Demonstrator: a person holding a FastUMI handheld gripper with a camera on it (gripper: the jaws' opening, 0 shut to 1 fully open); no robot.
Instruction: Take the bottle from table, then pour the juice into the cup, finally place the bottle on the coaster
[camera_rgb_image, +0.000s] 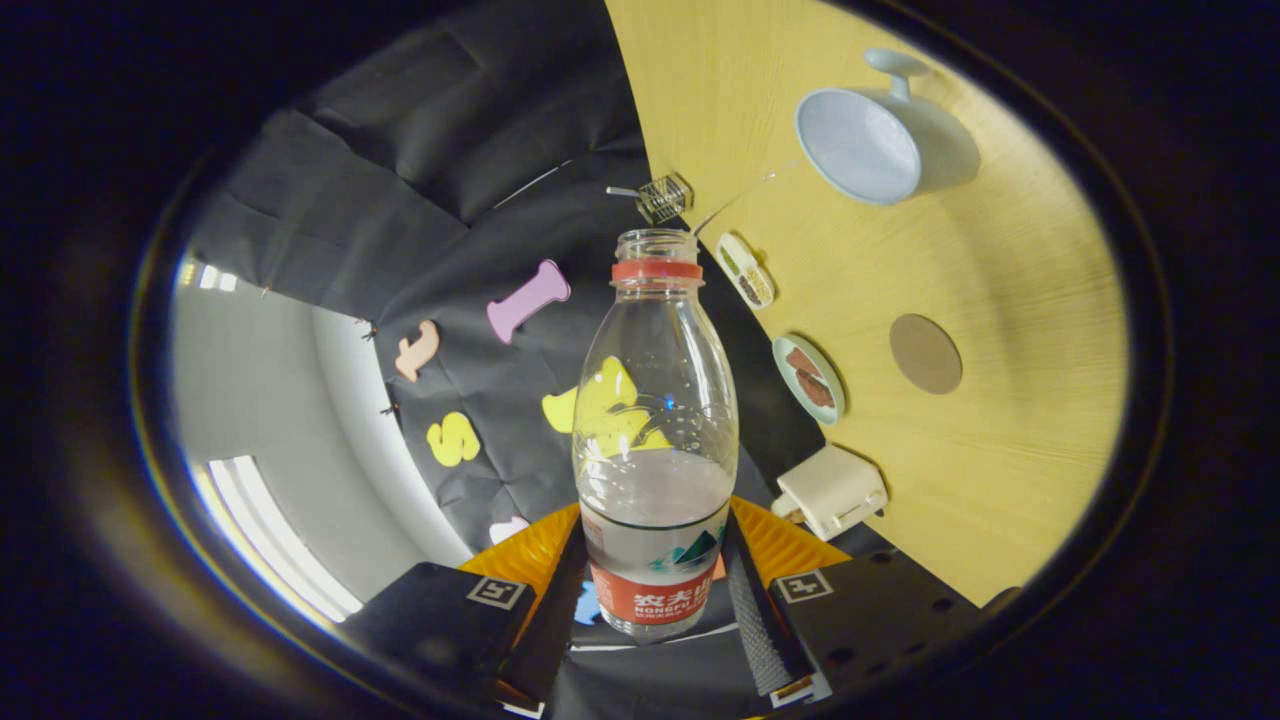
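The gripper (655, 600), tipped sideways, squeezes the open bottle (652, 440), partly full of clear liquid, with both fingers, near the table's (1000, 480) edge.

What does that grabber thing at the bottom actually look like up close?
The gripper has two long flat fingers, the right one with a finely ribbed inner face. Each sits on a blocky black body bearing a small white square with a black marker pattern; the right block has small round holes. Ridged orange parts sit behind.
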